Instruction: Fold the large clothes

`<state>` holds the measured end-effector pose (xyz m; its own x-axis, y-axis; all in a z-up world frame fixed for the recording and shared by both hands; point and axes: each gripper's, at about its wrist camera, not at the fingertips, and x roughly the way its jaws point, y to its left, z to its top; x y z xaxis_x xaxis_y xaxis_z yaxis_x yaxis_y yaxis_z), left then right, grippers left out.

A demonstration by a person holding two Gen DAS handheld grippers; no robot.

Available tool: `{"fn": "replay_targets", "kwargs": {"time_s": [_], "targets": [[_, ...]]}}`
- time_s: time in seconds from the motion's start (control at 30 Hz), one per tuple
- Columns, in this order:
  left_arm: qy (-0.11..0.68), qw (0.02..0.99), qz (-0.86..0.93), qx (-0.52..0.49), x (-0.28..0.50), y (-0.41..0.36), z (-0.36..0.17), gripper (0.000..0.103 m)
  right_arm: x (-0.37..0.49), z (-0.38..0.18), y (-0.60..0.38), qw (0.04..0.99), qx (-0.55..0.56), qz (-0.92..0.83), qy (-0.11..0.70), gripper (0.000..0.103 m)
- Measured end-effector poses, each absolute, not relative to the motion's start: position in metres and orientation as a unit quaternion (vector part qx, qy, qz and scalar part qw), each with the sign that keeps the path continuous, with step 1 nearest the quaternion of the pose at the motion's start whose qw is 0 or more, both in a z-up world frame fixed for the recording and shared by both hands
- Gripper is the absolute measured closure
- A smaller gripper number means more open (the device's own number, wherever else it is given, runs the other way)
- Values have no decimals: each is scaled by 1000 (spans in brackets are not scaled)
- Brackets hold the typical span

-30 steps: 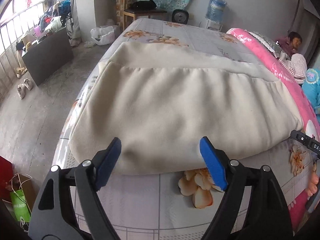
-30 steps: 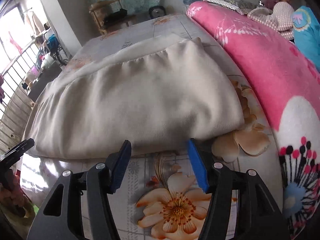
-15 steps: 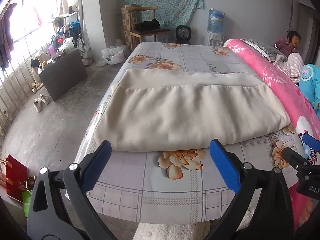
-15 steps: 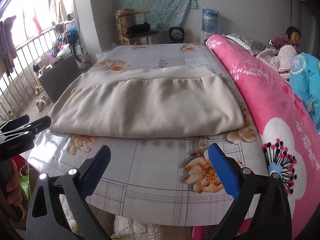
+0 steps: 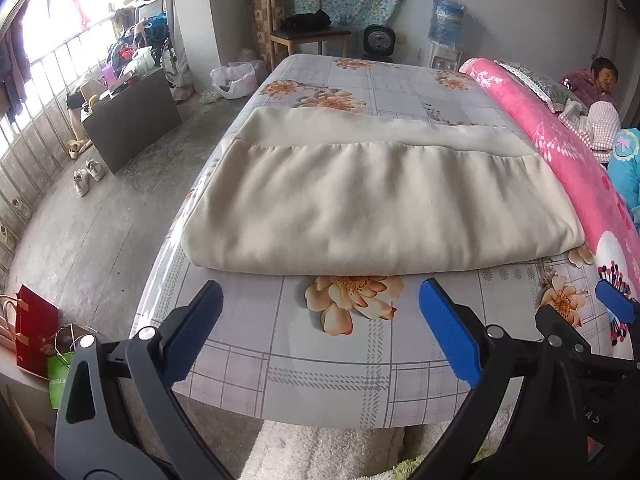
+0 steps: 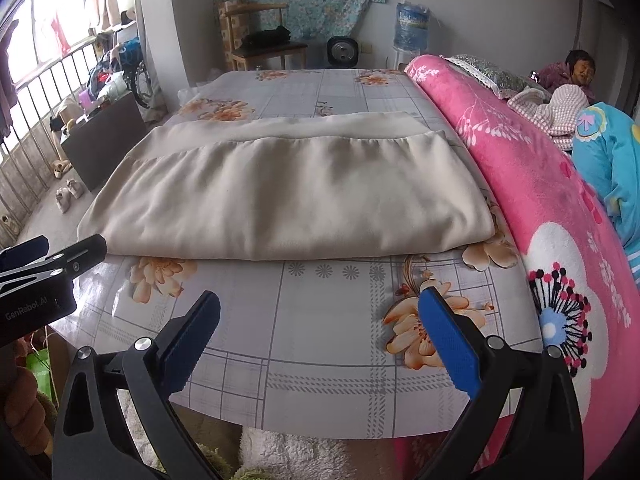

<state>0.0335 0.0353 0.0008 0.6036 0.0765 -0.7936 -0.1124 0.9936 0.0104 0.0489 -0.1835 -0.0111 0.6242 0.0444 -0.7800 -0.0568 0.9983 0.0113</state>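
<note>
A large cream garment [image 5: 372,208] lies folded flat across the floral-covered table [image 5: 360,372]; it also shows in the right wrist view [image 6: 288,196]. My left gripper [image 5: 320,328] is open and empty, held back over the table's near edge, apart from the garment's folded front edge. My right gripper [image 6: 320,328] is open and empty, also back from the garment. The right gripper's blue fingertip [image 5: 614,306] shows at the right of the left wrist view. The left gripper's body [image 6: 40,276] shows at the left of the right wrist view.
A pink flowered blanket [image 6: 540,184] runs along the table's right side, with a person [image 6: 576,72] behind it. A dark box [image 5: 128,120], shoes [image 5: 86,174] and bags [image 5: 36,332] stand on the floor at left. A wooden chair [image 5: 304,36] and water bottle [image 5: 446,20] stand beyond the table.
Both grippers have pulled back from the garment's front edge toward the table's near edge and opened wider. The garment lies as it was.
</note>
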Motion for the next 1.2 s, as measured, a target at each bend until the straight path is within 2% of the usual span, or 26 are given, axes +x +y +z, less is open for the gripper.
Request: {"fn": "replay_targets", "kwargs": {"time_s": [1.2], "targets": [[459, 887, 42, -23, 38, 29, -8, 8, 57, -8, -189, 894, 5, 7, 448, 6]]}}
